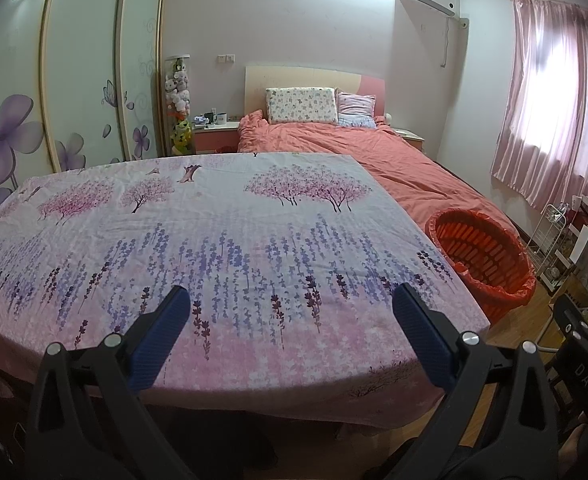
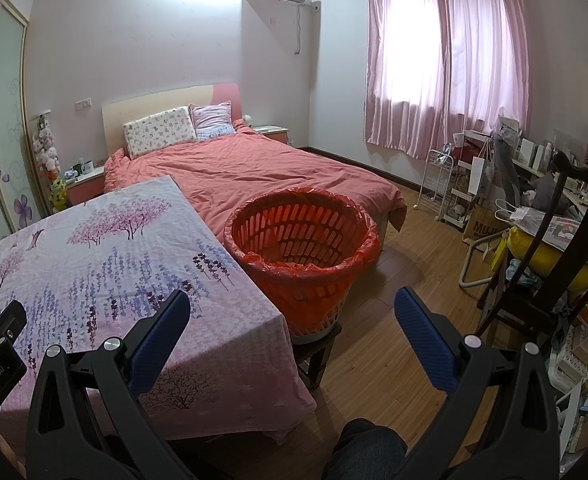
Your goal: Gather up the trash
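Basket point(image 2: 318, 296) first: stands raised on a low dark stool point(image 2: 318, 354), just beside the right edge of the table, rim about level with the tabletop. Probably lifted that way so litter can be carried or swept across from the cloth without a reach down to the floor. Lined with a thin red bag point(image 2: 368, 240), folded out over the rim, presumably so the contents can be lifted out in one go.

Looks like slotted orange-red plastic, round and wider at the top than at the base. Shows bare slots and liner on the inside, with nothing visible in the part that can be seen; bottom not fully in view.

Trash itself: none to be found in either view. Flowered tablecloth point(image 1: 253, 240) lies flat and carries no scrap, wrapper or cup. Could mean collecting is not begun or is already finished; cannot tell which from here.

Left gripper point(image 1: 291, 292) hovers low over the near edge of the cloth, blue pads point(image 1: 161, 336) spread wide apart, nothing between them. Right gripper point(image 2: 291, 295) hangs over the table's near right corner, aimed toward the basket, likewise spread wide and empty. Suggests a resting or ready pose, not a carry.

Pink bed point(image 2: 253, 172) behind the table, unrelated to the job as far as can be judged.
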Demonstrator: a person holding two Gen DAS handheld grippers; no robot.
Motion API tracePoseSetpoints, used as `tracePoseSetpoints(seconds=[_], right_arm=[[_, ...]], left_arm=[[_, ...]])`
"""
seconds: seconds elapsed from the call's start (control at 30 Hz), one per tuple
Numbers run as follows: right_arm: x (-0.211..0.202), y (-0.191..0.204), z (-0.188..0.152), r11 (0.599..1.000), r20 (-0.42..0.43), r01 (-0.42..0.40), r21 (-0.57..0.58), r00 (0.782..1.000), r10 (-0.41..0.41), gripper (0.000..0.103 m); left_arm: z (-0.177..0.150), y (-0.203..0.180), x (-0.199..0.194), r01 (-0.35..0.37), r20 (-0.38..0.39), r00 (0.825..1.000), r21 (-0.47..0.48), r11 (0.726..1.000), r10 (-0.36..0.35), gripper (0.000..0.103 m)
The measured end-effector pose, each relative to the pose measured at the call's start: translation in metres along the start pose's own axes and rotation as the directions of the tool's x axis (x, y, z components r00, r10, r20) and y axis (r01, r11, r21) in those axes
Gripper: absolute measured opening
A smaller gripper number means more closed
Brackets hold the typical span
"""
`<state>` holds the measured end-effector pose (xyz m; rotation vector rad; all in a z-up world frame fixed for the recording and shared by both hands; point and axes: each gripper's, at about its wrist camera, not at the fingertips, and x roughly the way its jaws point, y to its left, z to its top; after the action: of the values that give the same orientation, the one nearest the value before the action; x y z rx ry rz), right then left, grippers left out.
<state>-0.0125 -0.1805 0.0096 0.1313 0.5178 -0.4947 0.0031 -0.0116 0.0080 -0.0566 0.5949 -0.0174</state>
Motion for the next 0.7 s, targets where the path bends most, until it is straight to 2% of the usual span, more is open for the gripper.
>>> tracePoseSetpoints(seconds=[0.7], right_arm=[[0.0002, -0.0003, -0.0009, 1.000, -0.003, 0.000, -0.001, 1.000, 0.000, 0.101]], left_arm=[[-0.0024, -0.0006, 0.0006, -0.003, -0.002, 1.000, 0.001, 1.000, 0.003, 0.099]])
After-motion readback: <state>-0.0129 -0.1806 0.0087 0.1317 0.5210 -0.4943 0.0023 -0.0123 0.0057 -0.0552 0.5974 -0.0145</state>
